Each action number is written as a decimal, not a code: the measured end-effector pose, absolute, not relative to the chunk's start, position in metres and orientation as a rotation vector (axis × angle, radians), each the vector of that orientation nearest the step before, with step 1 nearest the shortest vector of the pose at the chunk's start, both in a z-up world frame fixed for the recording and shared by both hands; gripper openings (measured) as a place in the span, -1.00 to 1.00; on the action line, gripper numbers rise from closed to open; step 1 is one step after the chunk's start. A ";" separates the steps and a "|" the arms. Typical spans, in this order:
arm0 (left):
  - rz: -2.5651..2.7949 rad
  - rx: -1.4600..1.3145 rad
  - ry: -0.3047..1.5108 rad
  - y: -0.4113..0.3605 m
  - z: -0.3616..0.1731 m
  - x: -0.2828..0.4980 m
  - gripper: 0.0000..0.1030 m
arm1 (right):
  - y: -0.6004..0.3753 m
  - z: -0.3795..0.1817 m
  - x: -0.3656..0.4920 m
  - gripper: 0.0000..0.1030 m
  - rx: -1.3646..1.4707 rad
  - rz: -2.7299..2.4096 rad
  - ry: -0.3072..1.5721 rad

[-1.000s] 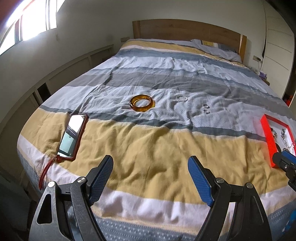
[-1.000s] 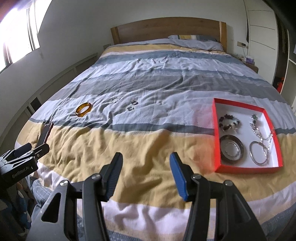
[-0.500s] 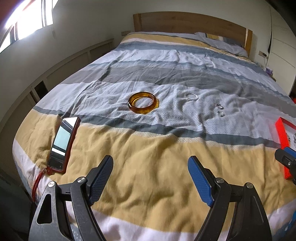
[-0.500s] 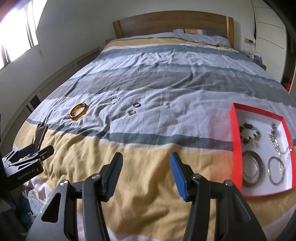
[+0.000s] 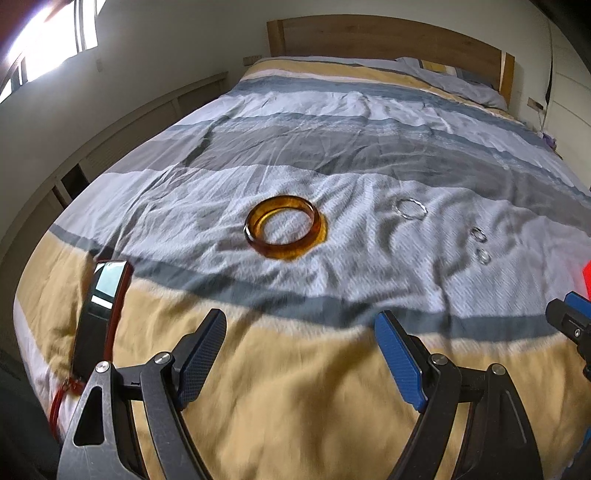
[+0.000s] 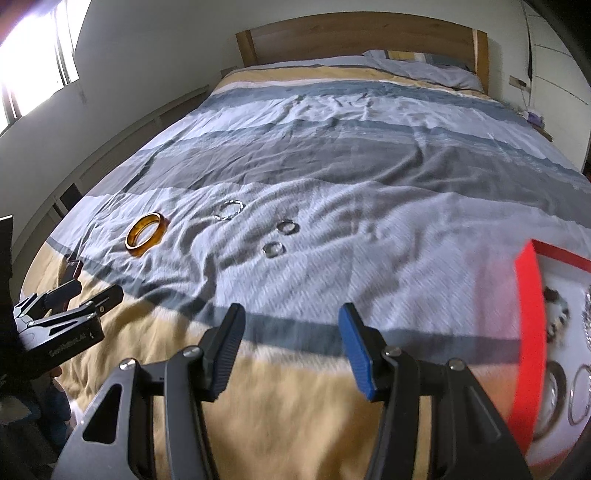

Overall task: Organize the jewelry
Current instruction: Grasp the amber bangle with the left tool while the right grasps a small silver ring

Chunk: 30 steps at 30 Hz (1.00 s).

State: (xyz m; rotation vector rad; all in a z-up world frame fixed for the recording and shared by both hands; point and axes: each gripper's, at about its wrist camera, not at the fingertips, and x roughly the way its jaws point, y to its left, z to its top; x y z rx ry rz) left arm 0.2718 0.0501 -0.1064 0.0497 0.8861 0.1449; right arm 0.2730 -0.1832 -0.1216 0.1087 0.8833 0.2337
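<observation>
An amber bangle [image 5: 285, 231] lies flat on the striped bedcover; it also shows in the right wrist view [image 6: 145, 234]. To its right lie a thin silver bracelet [image 5: 409, 209] [image 6: 229, 210] and two small silver rings [image 5: 478, 234] [image 5: 483, 256] [image 6: 287, 226] [image 6: 273, 250]. A red tray [image 6: 530, 332] at the right holds several jewelry pieces. My left gripper [image 5: 299, 338] is open and empty, short of the bangle. My right gripper [image 6: 291, 330] is open and empty, short of the rings.
A phone in a red case [image 5: 101, 306] with a red strap lies on the bed's left edge. The wooden headboard [image 5: 388, 33] and pillows are at the far end. A wall ledge runs along the left.
Both grippers have moved forward over the bed toward the loose jewelry. The bangle and rings look larger and nearer. The red tray has slid to the right edge of view.
</observation>
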 end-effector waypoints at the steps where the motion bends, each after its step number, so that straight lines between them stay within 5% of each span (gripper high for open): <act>1: 0.142 0.046 0.884 0.051 -0.107 0.276 0.59 | -0.182 -0.124 0.277 -0.01 0.109 0.237 0.885; 11: -0.020 0.009 0.797 0.068 -0.111 0.327 0.49 | -0.170 -0.147 0.319 -0.02 0.141 0.302 0.900; 22: -0.050 0.045 0.913 0.075 -0.149 0.380 0.02 | -0.165 -0.165 0.356 -0.18 0.154 0.343 0.906; 28: -0.096 0.091 0.937 0.063 -0.153 0.386 -0.41 | -0.152 -0.172 0.365 -0.46 0.122 0.379 0.930; 30: -0.112 0.109 0.945 0.059 -0.153 0.388 -0.74 | -0.148 -0.175 0.368 -0.62 0.111 0.385 0.951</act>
